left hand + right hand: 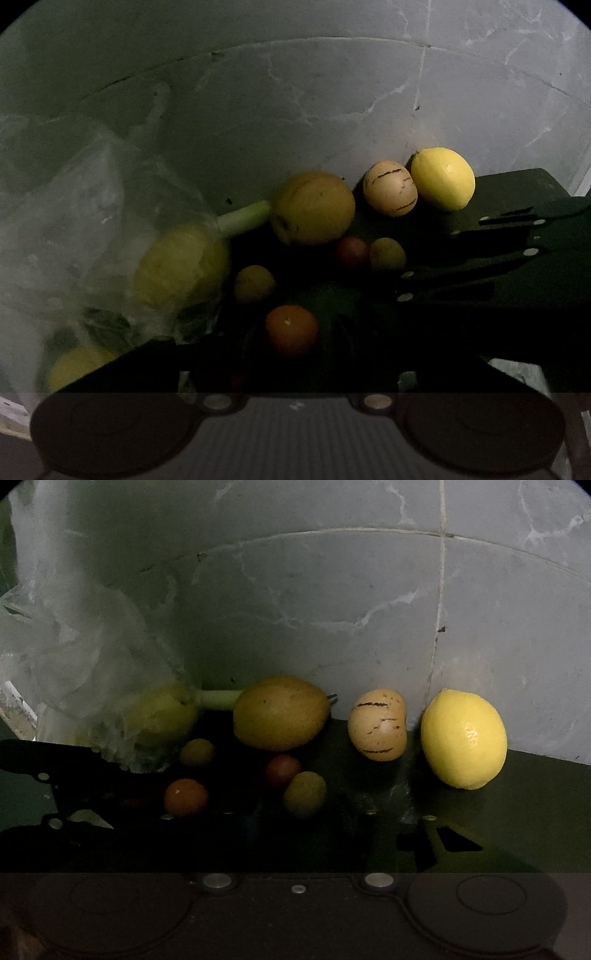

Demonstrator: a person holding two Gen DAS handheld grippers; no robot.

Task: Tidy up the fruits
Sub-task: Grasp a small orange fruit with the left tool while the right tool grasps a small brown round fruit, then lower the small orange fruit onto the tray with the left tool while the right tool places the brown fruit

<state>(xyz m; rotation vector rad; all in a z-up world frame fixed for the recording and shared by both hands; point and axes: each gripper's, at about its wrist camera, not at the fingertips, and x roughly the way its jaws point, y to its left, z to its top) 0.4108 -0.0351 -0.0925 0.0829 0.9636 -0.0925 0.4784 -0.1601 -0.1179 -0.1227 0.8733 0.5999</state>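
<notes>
Tongs too dark to read, plastic bag [70, 635] holding a yellow fruit [162, 714]

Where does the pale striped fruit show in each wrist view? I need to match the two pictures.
Left wrist: the pale striped fruit sits right of centre, in the upper half of the fruit cluster, against the wall.
Right wrist: the same fruit sits right of centre, mid-height, at the foot of the wall.
Shared landmark: the bright yellow lemon lies just to its right in both views.
</notes>
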